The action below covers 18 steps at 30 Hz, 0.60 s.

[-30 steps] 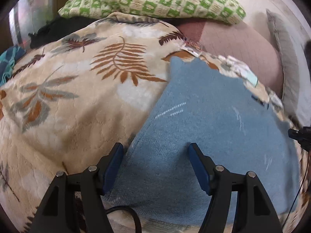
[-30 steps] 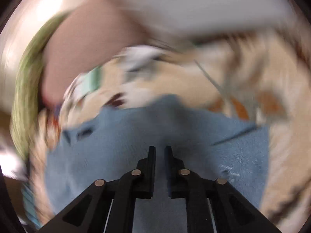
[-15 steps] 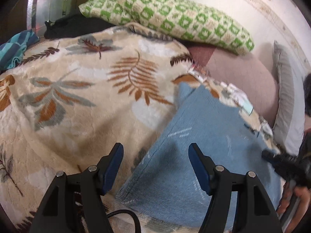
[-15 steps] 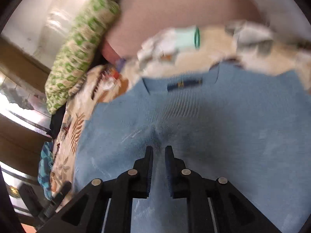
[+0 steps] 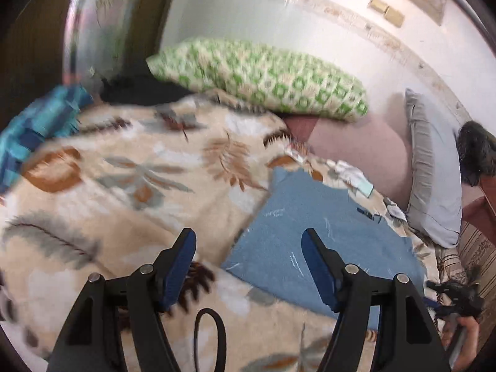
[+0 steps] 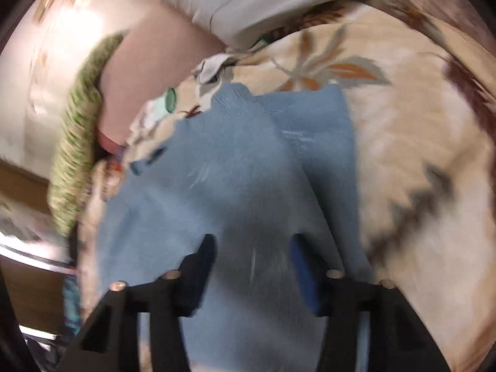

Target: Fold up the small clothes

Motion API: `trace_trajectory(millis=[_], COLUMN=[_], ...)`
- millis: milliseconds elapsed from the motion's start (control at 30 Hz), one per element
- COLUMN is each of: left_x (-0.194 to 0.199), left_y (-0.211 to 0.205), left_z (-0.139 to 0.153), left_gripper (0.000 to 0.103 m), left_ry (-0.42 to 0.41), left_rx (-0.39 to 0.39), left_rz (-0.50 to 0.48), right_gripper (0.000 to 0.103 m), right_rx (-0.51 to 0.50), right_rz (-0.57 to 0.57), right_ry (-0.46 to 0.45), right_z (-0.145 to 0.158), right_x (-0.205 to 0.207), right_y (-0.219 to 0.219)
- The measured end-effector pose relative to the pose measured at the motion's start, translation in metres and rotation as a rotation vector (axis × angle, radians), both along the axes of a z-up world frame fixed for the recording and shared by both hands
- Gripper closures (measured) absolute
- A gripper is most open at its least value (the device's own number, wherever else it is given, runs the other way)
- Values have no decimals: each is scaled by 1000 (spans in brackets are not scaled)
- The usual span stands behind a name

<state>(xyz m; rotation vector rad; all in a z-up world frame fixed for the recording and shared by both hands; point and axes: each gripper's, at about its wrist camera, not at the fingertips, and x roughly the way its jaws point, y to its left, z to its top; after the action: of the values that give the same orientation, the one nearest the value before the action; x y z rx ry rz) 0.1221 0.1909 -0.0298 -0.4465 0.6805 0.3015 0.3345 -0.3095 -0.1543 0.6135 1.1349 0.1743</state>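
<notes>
A cream fleece blanket printed with brown and grey leaves [image 5: 130,186] is seen spread over a bed, with a light blue knitted garment [image 5: 316,235] laid flat on it toward the right in the left wrist view. In the right wrist view the same blue garment [image 6: 235,167] is shown with one side folded over, a narrower strip lying along its right edge. A long green-and-white patterned pillow [image 5: 260,80] is propped at the head of the bed against the wall, and a grey pillow [image 5: 434,179] is stood at the right beside a dusty-pink cushion [image 5: 362,148].

The left gripper [image 5: 249,266] is held above the blanket with its blue-padded fingers [image 5: 183,263] set wide apart; nothing is gripped, and the garment's near corner is framed in the gap beyond them. The right gripper [image 6: 252,272] is poised over the garment, its jaws opening; blue fabric is seen between the blurred fingers [image 6: 303,272], but the pads are not pressed on it. At the lower right of the left wrist view, a hand [image 5: 465,338] is glimpsed.
</notes>
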Motion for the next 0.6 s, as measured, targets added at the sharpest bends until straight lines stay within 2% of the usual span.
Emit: trace_trajectory(millis=[33,67,100,133,167,200,233,300,400,500,567,600], left_x=[-9,-18,-25,-31,-36,-43,-50,-60,-69,-66,-55,-48], left_y=[-3,-5,-9,-13,-15,-19,-23,-29,-37,-46,-57,-64], left_z=[10,19,28,37,43,51,57,68,74,62,49,40], left_gripper=[30,29,28,28,28,28,27,25,25,21,21,21], left_ry=[-17,-30,-38,-40,-43,-50,-61,-75,-89,-62,14,53], left_rx=[14,26,34,34,33,43,62,93,97,86,114,143], left_rz=[2,8,12,2,-10,-18,-14,3,30,33,6,-10], right_gripper=[37,29,18,18,23,31,31,30,29,29,29,29], right_rx=[5,-3,-40,-89,-87,-62,-20,72,104,254,303,297], right_rz=[16,29,33,52,59,24,-16,-46,-46,-85,-92,-77], right_ry=[-62,-122,-135,-5,135,96,34,-34,-158,-184,-193,-204], right_z=[11,17,12,-14,-43,-45,-30,-9,15,-2,-13,-13], right_x=[-14,-25,-34,-33,-33,-41,-54,-78,-126,-165,-189,-197], right_y=[1,-4,-10,-11,-19,-30,-37,-48,-56,-47,-44,-39])
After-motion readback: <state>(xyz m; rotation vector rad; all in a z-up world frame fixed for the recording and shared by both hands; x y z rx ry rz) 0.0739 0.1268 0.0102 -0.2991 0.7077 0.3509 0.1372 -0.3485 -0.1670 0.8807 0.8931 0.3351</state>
